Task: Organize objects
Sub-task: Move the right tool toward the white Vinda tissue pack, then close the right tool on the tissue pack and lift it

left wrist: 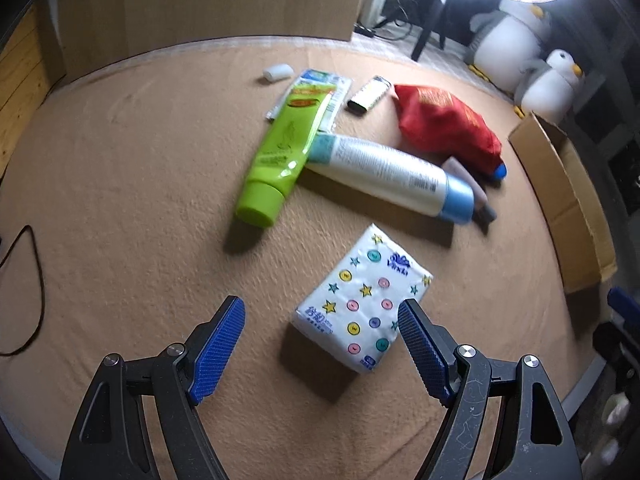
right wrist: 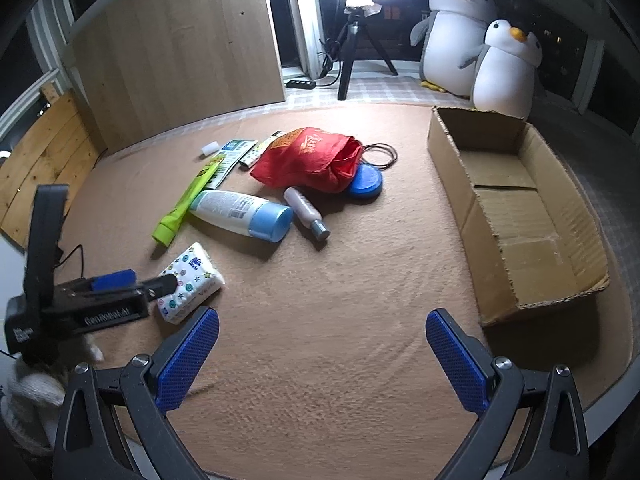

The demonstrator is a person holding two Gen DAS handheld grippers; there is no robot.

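Observation:
A white tissue pack (left wrist: 362, 300) printed with stars and buttons lies on the tan carpet (left wrist: 140, 200). My left gripper (left wrist: 320, 302) stands open around the pack's near end; its right pad (left wrist: 424, 352) is at the pack's corner, and its left pad is well clear. The right wrist view shows that gripper (right wrist: 154, 280) hovering over the tissue pack (right wrist: 192, 276). My right gripper (right wrist: 323, 314) is open over bare carpet with nothing between its fingers. Beyond lie a green tube (left wrist: 280, 152), a white bottle with a blue cap (left wrist: 384, 172) and a red bag (left wrist: 444, 124).
An open cardboard box (right wrist: 516, 216) stands at the right. A small grey-capped bottle (right wrist: 306, 212), a blue round tin (right wrist: 366, 182), hair ties (right wrist: 380, 154), sachets (left wrist: 320, 84) and a white cap (left wrist: 277, 72) lie nearby. Plush penguins (right wrist: 460, 40) and a tripod (right wrist: 348, 64) stand behind.

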